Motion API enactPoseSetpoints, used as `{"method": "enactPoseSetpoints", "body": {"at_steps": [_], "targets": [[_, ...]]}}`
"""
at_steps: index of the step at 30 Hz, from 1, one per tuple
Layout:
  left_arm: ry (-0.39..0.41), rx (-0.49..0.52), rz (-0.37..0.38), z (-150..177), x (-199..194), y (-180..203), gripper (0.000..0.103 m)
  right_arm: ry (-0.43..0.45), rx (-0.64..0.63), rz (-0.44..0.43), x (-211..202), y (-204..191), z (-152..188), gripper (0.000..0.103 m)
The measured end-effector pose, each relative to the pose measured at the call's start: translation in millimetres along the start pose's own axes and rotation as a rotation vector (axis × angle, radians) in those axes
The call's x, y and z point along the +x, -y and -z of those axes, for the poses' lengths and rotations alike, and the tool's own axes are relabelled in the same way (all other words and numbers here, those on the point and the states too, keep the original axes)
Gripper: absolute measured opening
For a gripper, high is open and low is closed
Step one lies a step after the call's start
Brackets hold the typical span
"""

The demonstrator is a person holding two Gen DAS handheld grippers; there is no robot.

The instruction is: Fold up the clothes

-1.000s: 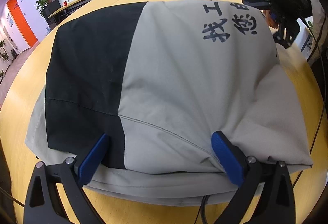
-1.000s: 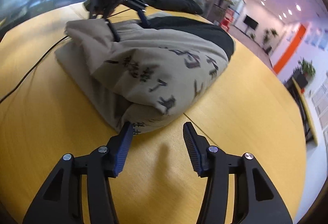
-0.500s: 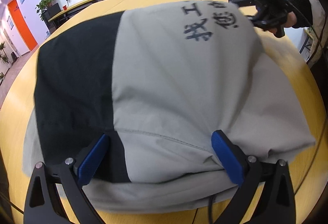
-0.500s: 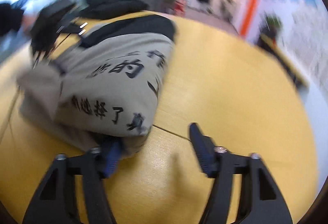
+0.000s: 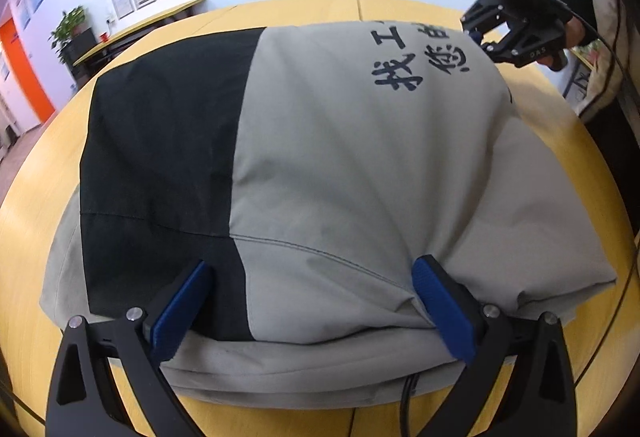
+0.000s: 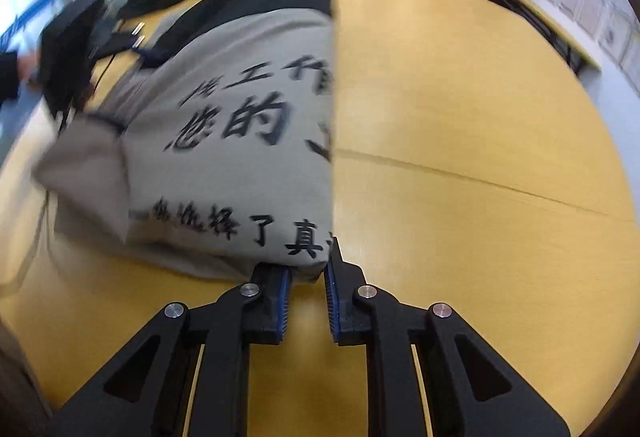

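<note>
Right gripper (image 6: pixel 306 283) pinches the grey jacket's (image 5: pixel 360 165) corner (black lettering on it), while the left gripper (image 5: pixel 316 311) stands wide apart against its near edge on the yellow table (image 6: pixel 460 117).

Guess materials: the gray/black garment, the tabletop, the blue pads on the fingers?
Garment: looks like matte woven fabric, soft and padded; stitched seams, creases, printed black characters. Exact fibre unclear.
Tabletop: probably yellow wood-look laminate, smooth with faint sheen; a thin seam line crosses it.
Blue pads: likely ribbed rubber or plastic, on black rigid plastic-looking fingers.
</note>
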State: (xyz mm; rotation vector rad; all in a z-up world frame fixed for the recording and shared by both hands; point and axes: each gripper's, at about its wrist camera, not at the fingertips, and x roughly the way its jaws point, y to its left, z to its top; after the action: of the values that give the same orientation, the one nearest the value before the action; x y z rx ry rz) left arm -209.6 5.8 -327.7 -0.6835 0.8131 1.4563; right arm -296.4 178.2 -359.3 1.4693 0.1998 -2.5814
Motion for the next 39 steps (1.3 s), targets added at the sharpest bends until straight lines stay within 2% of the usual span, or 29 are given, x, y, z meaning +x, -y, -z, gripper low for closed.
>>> {"method": "enactPoseSetpoints", "body": {"at_steps": [3, 6, 7, 8, 9, 10, 15, 18, 22, 24, 27, 29, 32, 33, 34, 35, 36, 39], "targets": [[0.008, 0.004, 0.008, 6, 4, -2, 0.103, 0.098, -0.185, 0.079, -8, -20, -4, 0.025], [0.005, 0.004, 0.005, 5, 1, -2, 0.103, 0.203, -0.307, 0.126, -7, -29, -9, 0.039], [0.003, 0.004, 0.005, 6, 1, -1, 0.103, 0.237, -0.346, 0.141, -7, -32, -10, 0.041], [0.002, 0.005, 0.005, 7, 1, 1, 0.103, 0.227, -0.329, 0.138, -4, -29, -9, 0.041], [0.002, 0.006, 0.005, 9, 2, 3, 0.103, 0.209, -0.302, 0.132, -2, -25, -7, 0.030], [0.003, 0.004, 0.005, 9, 1, 3, 0.103, 0.192, -0.275, 0.125, 1, -22, -6, 0.024], [0.021, 0.006, 0.006, 15, -4, 22, 0.103, 0.102, -0.139, 0.093, 13, -3, 1, 0.013], [0.029, 0.021, 0.016, 11, 3, 16, 0.103, 0.060, -0.062, 0.083, 15, 6, 9, 0.012], [0.030, 0.020, 0.013, -6, 29, -5, 0.103, 0.027, -0.072, 0.017, 0, 9, 4, 0.013], [0.027, 0.021, 0.006, -11, 35, -10, 0.103, 0.004, -0.093, -0.024, -11, 12, 3, 0.022], [0.023, 0.022, -0.008, -15, 36, -9, 0.103, -0.031, -0.209, -0.135, -55, 28, 8, 0.038], [0.027, 0.015, -0.016, -16, 36, -8, 0.103, -0.010, -0.298, -0.190, -81, 37, -3, 0.038], [0.032, 0.002, -0.030, -11, 31, -4, 0.103, 0.057, -0.404, -0.296, -98, 47, -42, 0.037], [0.034, -0.007, -0.033, -12, 33, -4, 0.103, 0.070, -0.458, -0.316, -93, 45, -52, 0.029], [0.034, -0.017, -0.036, 0, 21, 7, 0.103, 0.053, -0.532, -0.336, -77, 39, -53, 0.024], [0.032, -0.023, -0.039, 6, 14, 12, 0.103, 0.024, -0.612, -0.359, -58, 32, -51, 0.015], [0.029, -0.029, -0.042, 12, 7, 18, 0.103, -0.005, -0.692, -0.382, -39, 25, -49, 0.011], [0.023, -0.022, -0.051, 15, 3, 20, 0.103, -0.072, -0.874, -0.450, 2, 3, -33, 0.010]]}}
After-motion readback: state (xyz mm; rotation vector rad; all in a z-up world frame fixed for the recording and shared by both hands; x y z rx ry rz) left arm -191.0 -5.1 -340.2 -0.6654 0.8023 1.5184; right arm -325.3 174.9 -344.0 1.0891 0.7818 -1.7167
